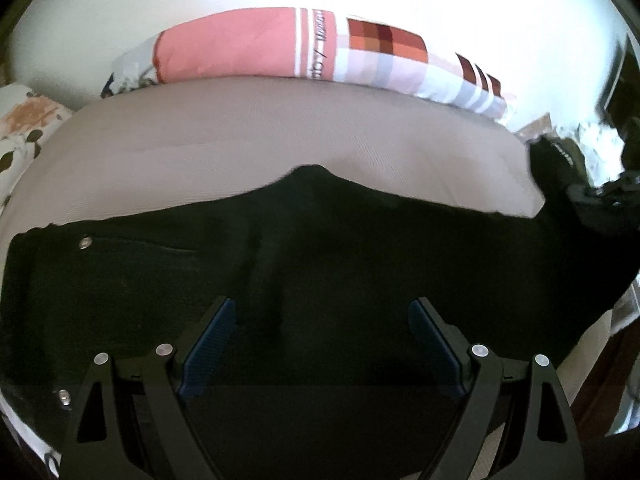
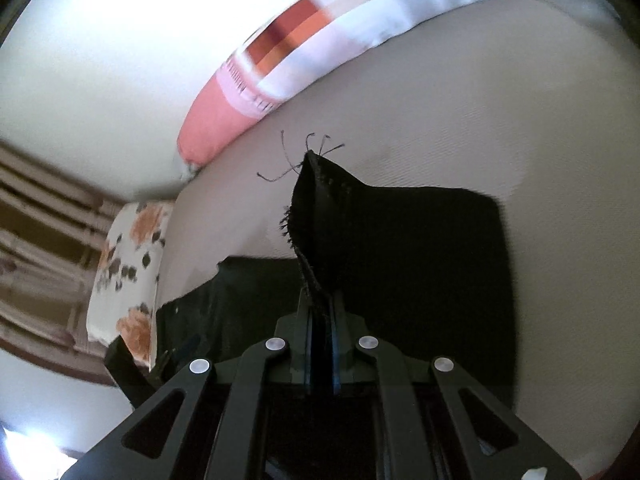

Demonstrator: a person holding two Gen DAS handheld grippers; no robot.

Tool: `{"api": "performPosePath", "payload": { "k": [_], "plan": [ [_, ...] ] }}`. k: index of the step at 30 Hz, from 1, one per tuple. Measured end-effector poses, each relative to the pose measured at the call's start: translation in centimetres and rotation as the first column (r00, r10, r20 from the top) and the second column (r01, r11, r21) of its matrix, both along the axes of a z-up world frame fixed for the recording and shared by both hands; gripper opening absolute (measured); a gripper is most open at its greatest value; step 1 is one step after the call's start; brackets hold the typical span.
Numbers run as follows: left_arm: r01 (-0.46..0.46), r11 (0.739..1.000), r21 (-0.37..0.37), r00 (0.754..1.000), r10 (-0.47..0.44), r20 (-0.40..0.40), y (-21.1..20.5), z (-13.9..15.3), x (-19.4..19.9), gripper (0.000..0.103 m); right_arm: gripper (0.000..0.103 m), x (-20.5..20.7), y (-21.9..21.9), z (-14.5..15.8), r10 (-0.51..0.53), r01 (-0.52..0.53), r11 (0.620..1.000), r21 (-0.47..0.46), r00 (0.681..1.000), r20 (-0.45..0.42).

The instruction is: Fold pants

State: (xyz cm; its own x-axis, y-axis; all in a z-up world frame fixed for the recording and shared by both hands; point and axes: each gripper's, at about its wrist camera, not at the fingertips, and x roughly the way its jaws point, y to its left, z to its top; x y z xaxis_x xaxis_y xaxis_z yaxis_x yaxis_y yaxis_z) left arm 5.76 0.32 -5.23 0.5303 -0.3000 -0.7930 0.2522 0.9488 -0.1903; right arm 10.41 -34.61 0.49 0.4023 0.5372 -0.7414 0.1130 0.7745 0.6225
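Black pants lie spread across a beige bed sheet, waist with metal rivets at the left. My left gripper is open just above the pants, its blue pads apart and empty. In the right wrist view my right gripper is shut on the frayed hem of a pant leg, which stands lifted above the rest of the black pants. Loose threads stick out of the hem's tip. The right gripper also shows at the right edge of the left wrist view, holding dark cloth.
A pink, orange-checked pillow lies along the far side of the bed against a white wall. A floral pillow sits at the left end of the bed. The bed's near edge shows at the lower right.
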Motion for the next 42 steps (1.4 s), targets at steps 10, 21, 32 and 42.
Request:
{"api": "performPosePath", "payload": {
  "k": [10,21,32,42],
  "plan": [
    [-0.034,0.996,-0.081,0.999,0.033,-0.009,4.0,1.6,-0.1,0.088,0.007,2.9,11.7,-3.2,0.196,-0.196,0.98,-0.014,0.98,-0.027],
    [-0.017,0.979,-0.202,0.998,0.005,-0.06,5.5,1.8,-0.2,0.088,0.029,3.0,19.1,-6.1,0.335,-0.342,0.937,-0.074,0.938,-0.091],
    [0.045,0.927,-0.372,0.975,-0.121,-0.185,3.0,1.8,0.9,0.084,0.05,-2.0,11.2,-1.2,0.081,-0.08,0.988,-0.133,0.997,0.002],
    [0.038,0.924,-0.38,0.893,-0.202,-0.402,0.0,-1.3,2.4,0.057,0.051,-5.4,6.9,-4.0,-0.1,0.096,0.993,-0.069,0.993,-0.058]
  ]
}}
